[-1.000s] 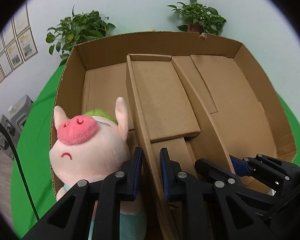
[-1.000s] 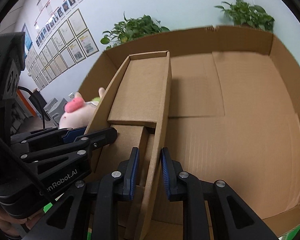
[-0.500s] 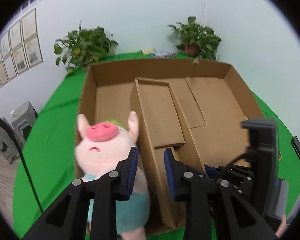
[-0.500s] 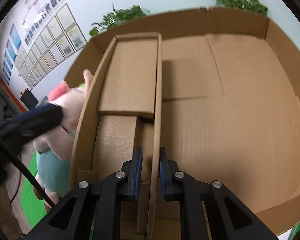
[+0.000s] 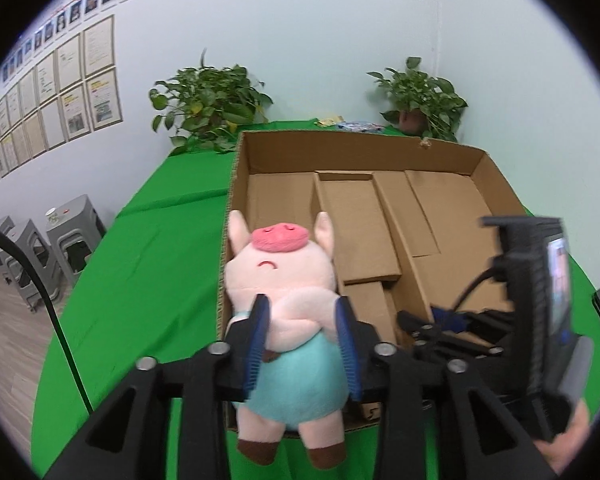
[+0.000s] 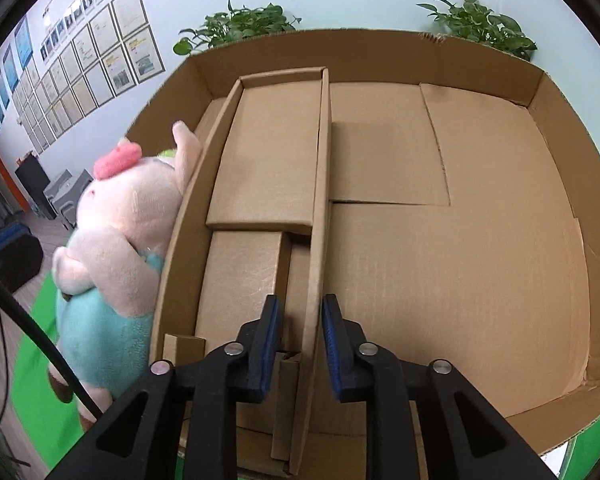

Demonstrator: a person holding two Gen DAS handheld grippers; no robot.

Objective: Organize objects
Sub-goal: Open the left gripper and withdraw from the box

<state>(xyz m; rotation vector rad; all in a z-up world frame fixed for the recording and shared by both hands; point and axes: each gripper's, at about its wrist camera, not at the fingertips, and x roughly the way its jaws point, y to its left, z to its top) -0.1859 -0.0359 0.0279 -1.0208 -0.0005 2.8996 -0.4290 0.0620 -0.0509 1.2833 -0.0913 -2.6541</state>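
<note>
A pink plush pig (image 5: 280,268) in a teal outfit stands at the front of the left compartment of a big open cardboard box (image 5: 340,144), against a cardboard insert (image 5: 352,208). My left gripper (image 5: 300,304) is just in front of the pig. Its jaws are opening, the pig's chest shows in the gap, and the pads do not visibly press it. My right gripper (image 6: 301,304) straddles the insert's right wall (image 6: 318,200). Those jaws are opening too, with a slit on the left of the wall. The pig (image 6: 132,208) leans on the insert's left wall.
The box (image 6: 380,56) rests on a green tablecloth (image 5: 140,300), its right half bare cardboard. Two potted plants (image 5: 208,100) (image 5: 420,96) stand at the back. Grey stools (image 5: 52,248) are on the floor to the left. A black cable (image 5: 60,328) hangs nearby. A hand (image 5: 568,448) holds the right gripper.
My left gripper let go of the insert's left wall, drew back and rose, and its jaws widened around the pig's outline. The right jaws parted slightly from the insert's right wall.
</note>
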